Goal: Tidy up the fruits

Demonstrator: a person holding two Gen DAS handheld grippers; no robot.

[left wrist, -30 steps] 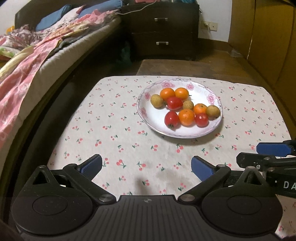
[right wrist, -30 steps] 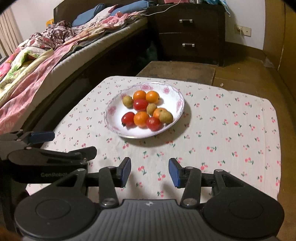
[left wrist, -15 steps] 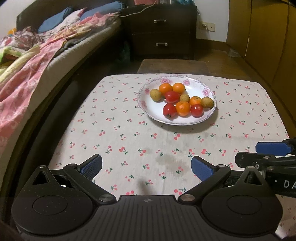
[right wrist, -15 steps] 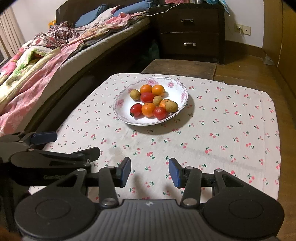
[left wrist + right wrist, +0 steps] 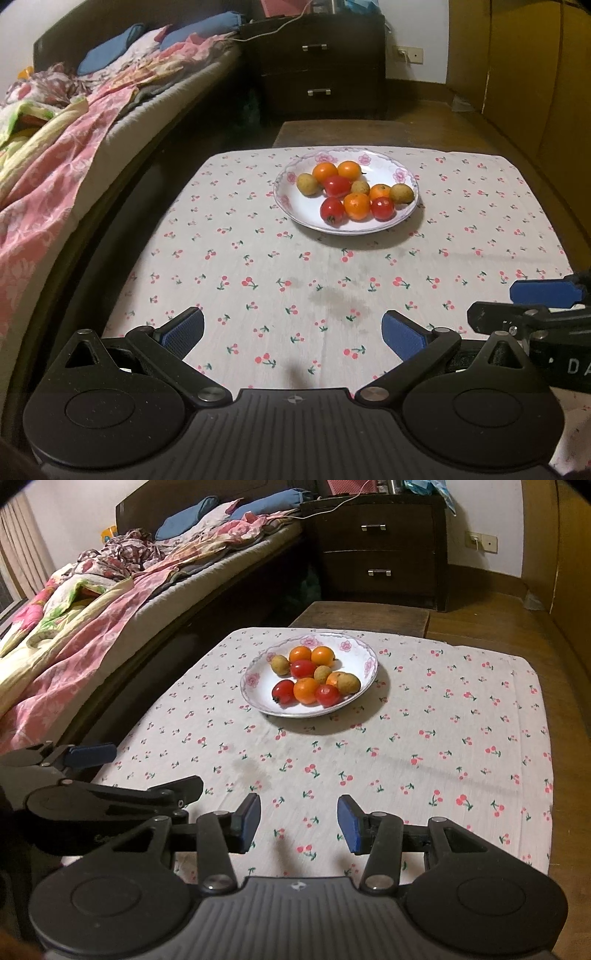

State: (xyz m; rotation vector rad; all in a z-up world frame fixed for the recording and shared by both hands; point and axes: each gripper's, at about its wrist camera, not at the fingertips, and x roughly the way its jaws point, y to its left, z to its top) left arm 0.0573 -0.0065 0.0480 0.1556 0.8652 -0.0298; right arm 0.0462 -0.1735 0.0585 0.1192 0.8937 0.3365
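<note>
A home bedroom: an unmade bed (image 5: 110, 602) beside a dark drawer chest (image 5: 376, 550)

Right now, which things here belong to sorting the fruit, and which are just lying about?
For the job:
plate
orange fruits
red fruits
yellow-brown fruits
left claw, open
right claw, open

Lying about:
cherry-print cloth
bed
drawers

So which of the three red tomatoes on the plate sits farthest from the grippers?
The red tomato in the middle of the plate, just below the two back oranges; the other two reds lie along the near edge.
</note>
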